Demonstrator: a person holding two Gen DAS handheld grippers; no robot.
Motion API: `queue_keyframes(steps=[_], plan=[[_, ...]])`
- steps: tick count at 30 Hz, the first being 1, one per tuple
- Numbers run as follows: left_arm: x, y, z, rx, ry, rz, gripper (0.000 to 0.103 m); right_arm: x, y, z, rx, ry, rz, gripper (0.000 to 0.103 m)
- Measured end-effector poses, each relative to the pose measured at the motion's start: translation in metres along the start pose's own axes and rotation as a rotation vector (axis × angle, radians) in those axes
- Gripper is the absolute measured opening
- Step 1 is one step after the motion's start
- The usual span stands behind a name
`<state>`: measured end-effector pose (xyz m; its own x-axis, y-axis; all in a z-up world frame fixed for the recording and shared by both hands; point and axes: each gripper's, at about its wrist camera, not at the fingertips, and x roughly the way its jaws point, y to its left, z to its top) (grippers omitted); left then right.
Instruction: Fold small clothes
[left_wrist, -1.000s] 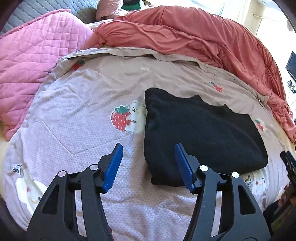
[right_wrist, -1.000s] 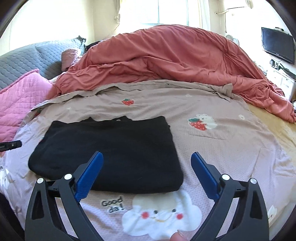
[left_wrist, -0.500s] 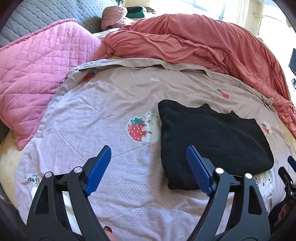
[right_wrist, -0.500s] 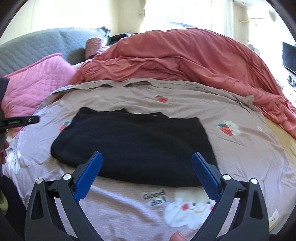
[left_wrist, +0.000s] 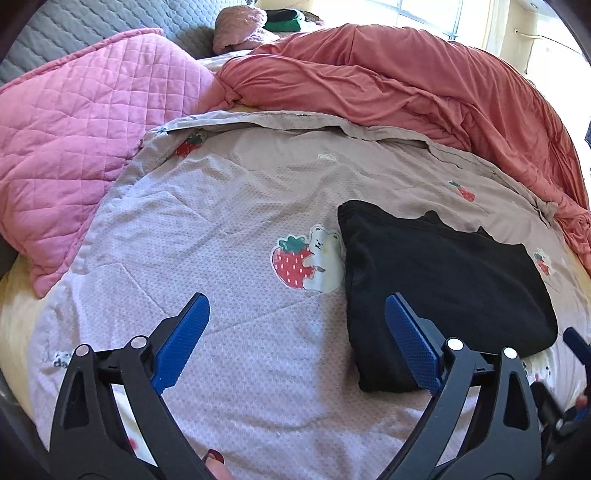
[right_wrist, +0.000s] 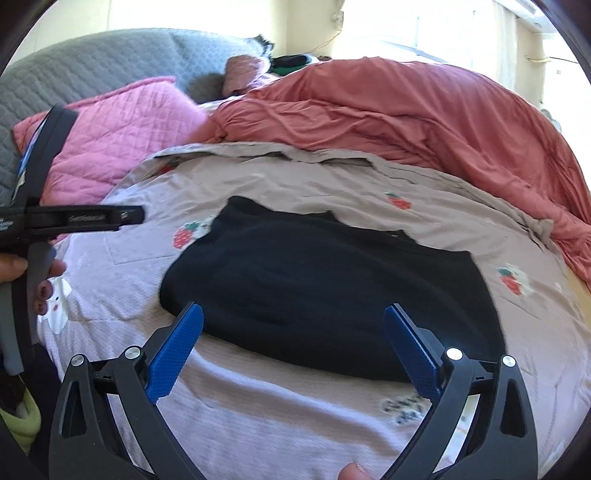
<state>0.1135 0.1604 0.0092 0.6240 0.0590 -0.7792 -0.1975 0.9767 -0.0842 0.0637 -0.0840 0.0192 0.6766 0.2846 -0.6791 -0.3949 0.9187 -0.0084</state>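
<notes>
On the bedspread, a folded black garment lies flat.

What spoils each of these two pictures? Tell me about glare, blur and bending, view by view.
Left wrist view: sharp, with the window washed out white at the top and the bed edges bowed by the fisheye. Right wrist view: the black garment and the writing on the bedspread are smeared by motion, the window is blown out, and the corners are dark.
</notes>
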Motion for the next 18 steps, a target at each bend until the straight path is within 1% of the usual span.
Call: queue_keyframes(steps=[3,8,10,11,12,13,15,17,18], plan=[[0.012,0.010,0.004,-0.038,0.020,-0.017,0.090,0.023,0.026,0.004,-0.058,0.036,0.017,0.098],[0.035,0.035,0.009,-0.154,0.067,-0.070,0.090,0.060,0.071,-0.004,-0.210,0.095,0.025,0.097],[0.042,0.041,0.011,-0.187,0.081,-0.078,0.090,0.073,0.087,-0.010,-0.280,0.105,0.002,0.096],[0.045,0.043,0.011,-0.201,0.089,-0.085,0.090,0.082,0.095,-0.014,-0.325,0.114,-0.031,0.096],[0.050,0.045,0.012,-0.217,0.098,-0.098,0.090,0.090,0.100,-0.017,-0.357,0.129,-0.059,0.093],[0.053,0.046,0.013,-0.227,0.105,-0.107,0.090,0.098,0.103,-0.019,-0.378,0.146,-0.078,0.086],[0.060,0.046,0.014,-0.242,0.119,-0.131,0.090,0.112,0.106,-0.023,-0.412,0.172,-0.108,0.083],[0.069,0.044,0.015,-0.257,0.135,-0.165,0.090,0.118,0.104,-0.025,-0.417,0.152,-0.115,0.082],[0.071,0.042,0.016,-0.259,0.140,-0.173,0.090,0.120,0.103,-0.024,-0.414,0.140,-0.112,0.075]])
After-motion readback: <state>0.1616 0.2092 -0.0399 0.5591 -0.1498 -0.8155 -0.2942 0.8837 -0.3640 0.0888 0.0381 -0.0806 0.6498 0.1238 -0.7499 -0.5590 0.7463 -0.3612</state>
